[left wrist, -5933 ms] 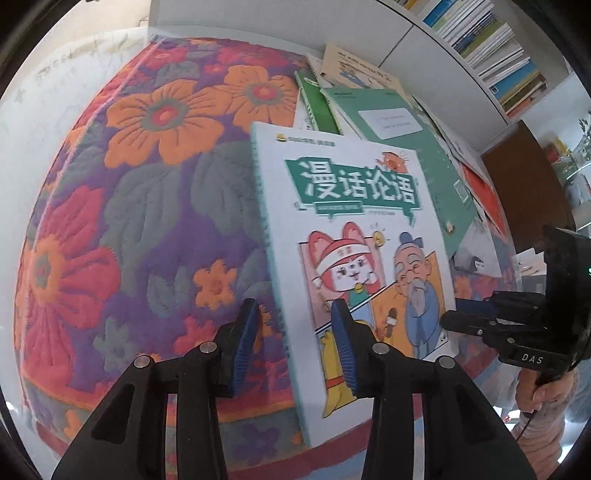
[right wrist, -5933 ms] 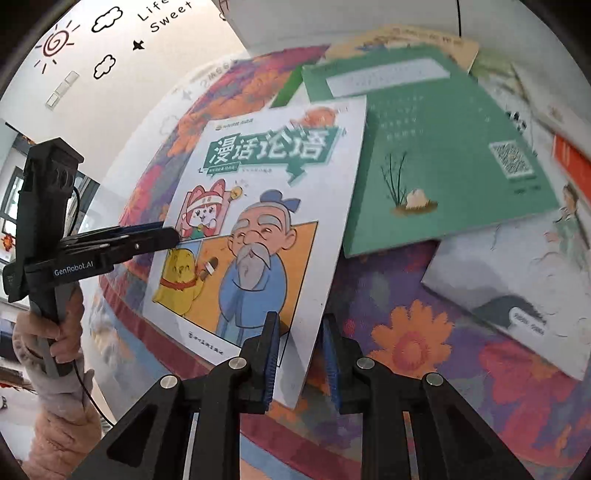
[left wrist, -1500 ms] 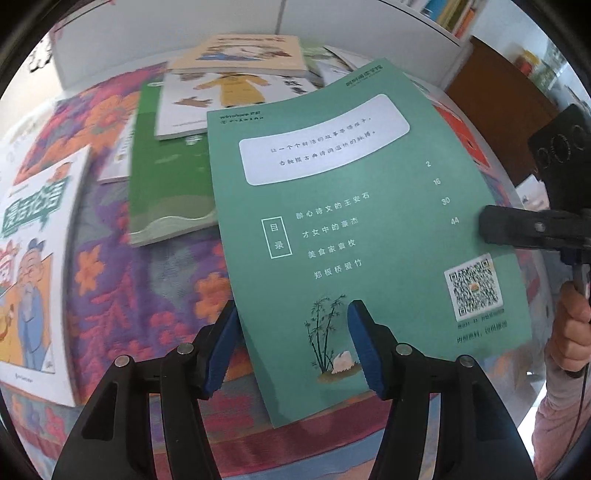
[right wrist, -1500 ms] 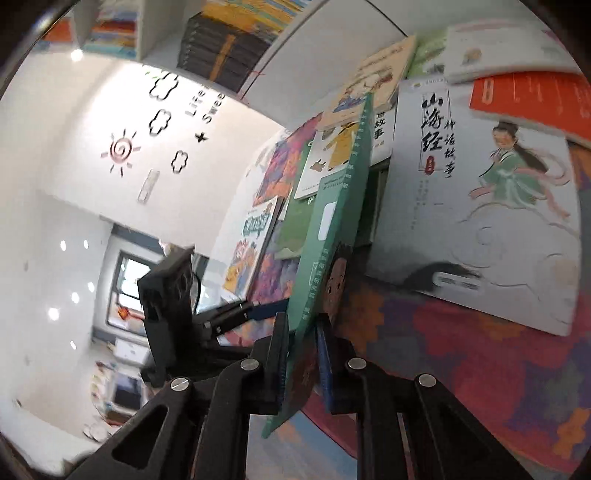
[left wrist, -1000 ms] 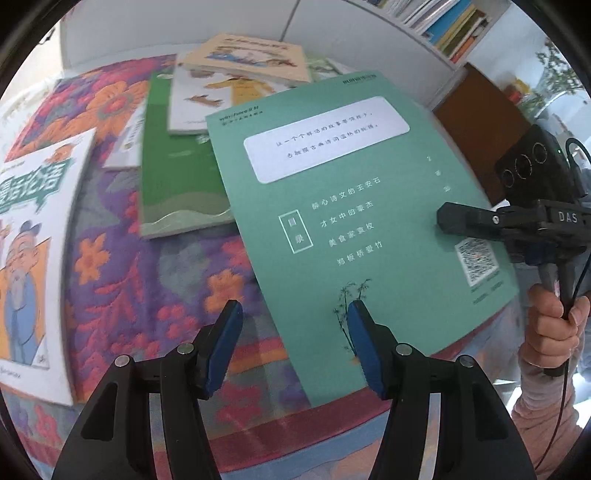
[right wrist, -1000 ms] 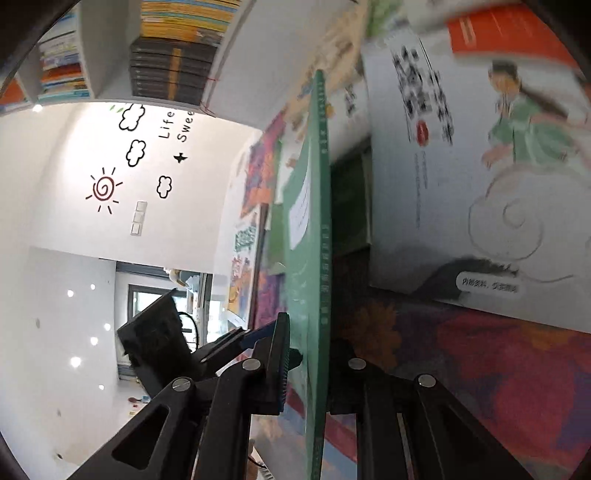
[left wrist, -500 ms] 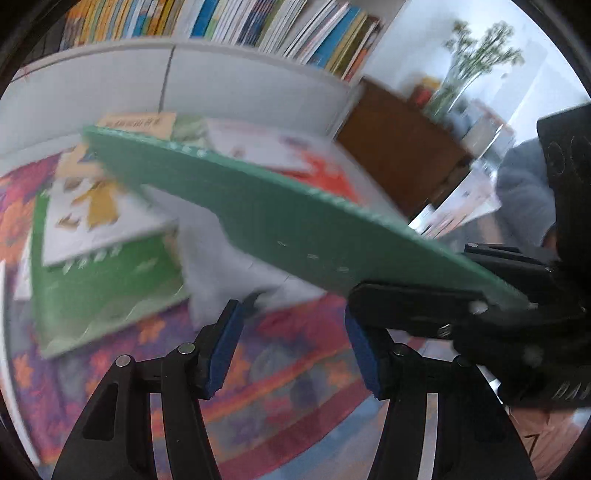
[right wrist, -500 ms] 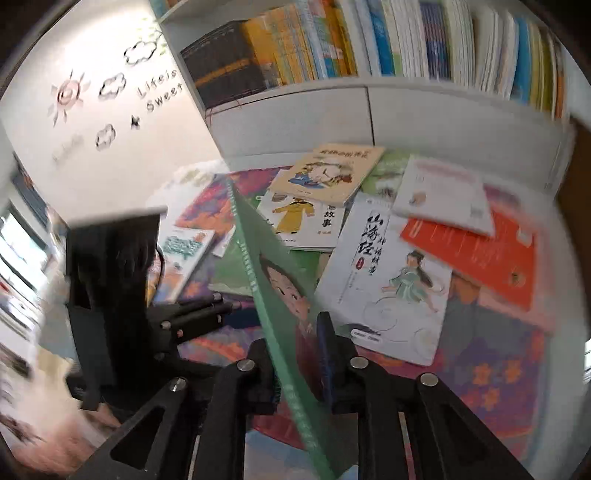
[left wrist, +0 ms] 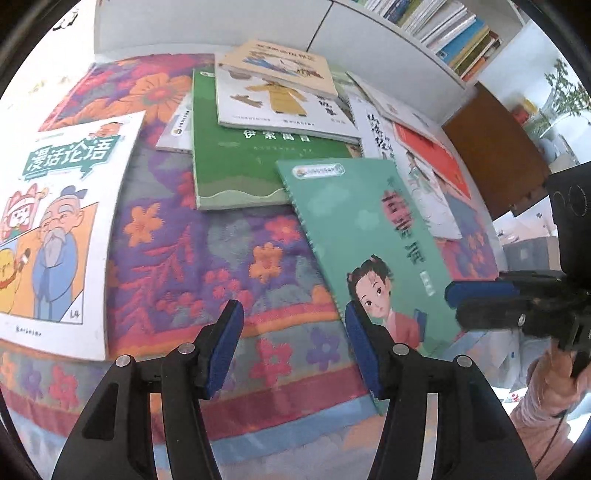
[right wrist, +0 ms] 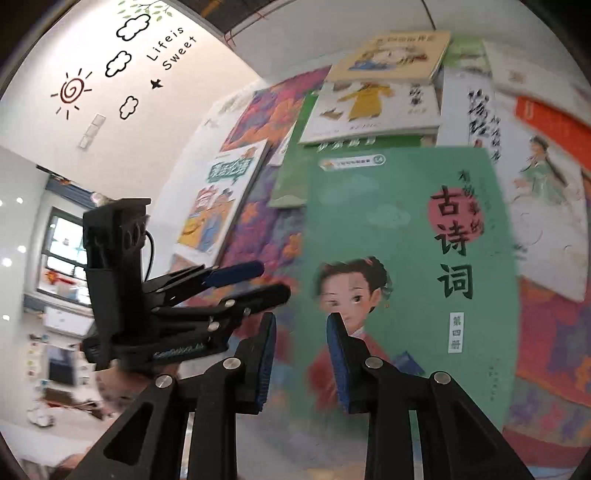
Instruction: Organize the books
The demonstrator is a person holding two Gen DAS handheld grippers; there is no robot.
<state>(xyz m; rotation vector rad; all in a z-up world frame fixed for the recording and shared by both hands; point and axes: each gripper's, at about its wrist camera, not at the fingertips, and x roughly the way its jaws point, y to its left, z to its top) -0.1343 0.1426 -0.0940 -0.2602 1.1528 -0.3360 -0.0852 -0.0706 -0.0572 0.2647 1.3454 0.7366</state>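
A teal book (left wrist: 369,229) with a girl on its cover lies face up on the flowered cloth (left wrist: 192,251), its near corner past the cloth's front edge. In the right wrist view the same teal book (right wrist: 406,258) fills the middle. My right gripper (right wrist: 301,317) hovers over its lower left edge. Its jaws are opening and the pads press on nothing. From the left wrist view, the right gripper (left wrist: 456,302) is at the book's right edge. My left gripper (left wrist: 291,310) stands open and empty just left of the book, also visible as the left gripper (right wrist: 273,278).
A white comic book (left wrist: 62,221) lies at the left. A green book (left wrist: 240,166) and several overlapping books, one with a yellow-robed figure (left wrist: 280,103), lie behind. A white and a red book (left wrist: 432,151) lie at the right. A bookshelf (left wrist: 443,29) and a brown cabinet (left wrist: 495,147) stand beyond.
The teal book, held on edge in my right gripper and turned over, now lies cover up on the cloth. The right jaws have parted and let it go.
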